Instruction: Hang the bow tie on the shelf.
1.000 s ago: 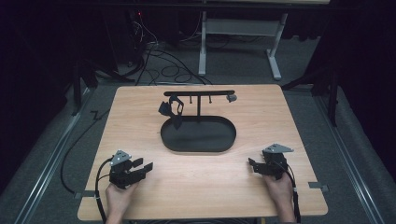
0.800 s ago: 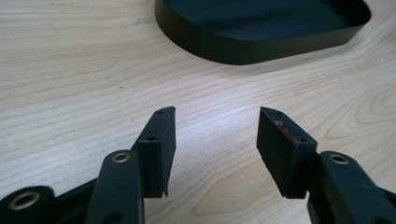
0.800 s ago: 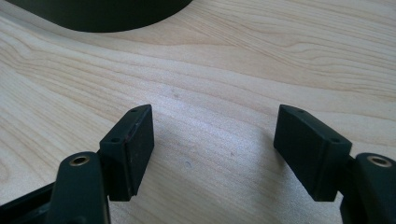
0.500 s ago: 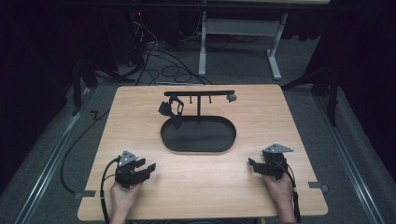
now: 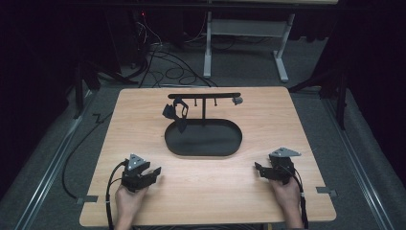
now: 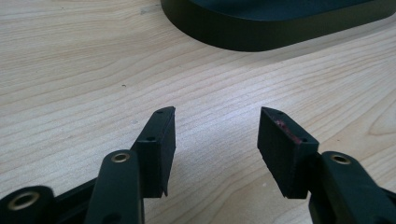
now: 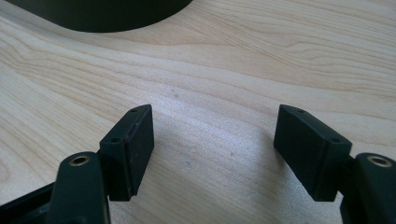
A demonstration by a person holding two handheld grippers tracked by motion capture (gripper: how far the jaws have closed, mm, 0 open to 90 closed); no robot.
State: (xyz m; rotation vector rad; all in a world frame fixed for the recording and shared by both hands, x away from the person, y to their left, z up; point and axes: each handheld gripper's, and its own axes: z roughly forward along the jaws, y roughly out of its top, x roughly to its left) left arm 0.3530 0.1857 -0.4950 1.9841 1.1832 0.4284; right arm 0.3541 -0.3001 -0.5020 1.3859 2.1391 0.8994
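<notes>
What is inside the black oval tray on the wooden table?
The black oval tray holds the upright post of a black T-shaped rack; a dark object hangs above its left end. The remaining floor looks bare, though dark.

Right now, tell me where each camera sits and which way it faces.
High view: above the person's side, looking forward and down on the table; both hands show, with the left hand-held gripper and right hand-held gripper.
Left gripper view: rides that gripper, low over the wood, open jaws toward the black tray.
Right gripper view: the same, open jaws, tray edge ahead.
All three share the tray.
</notes>
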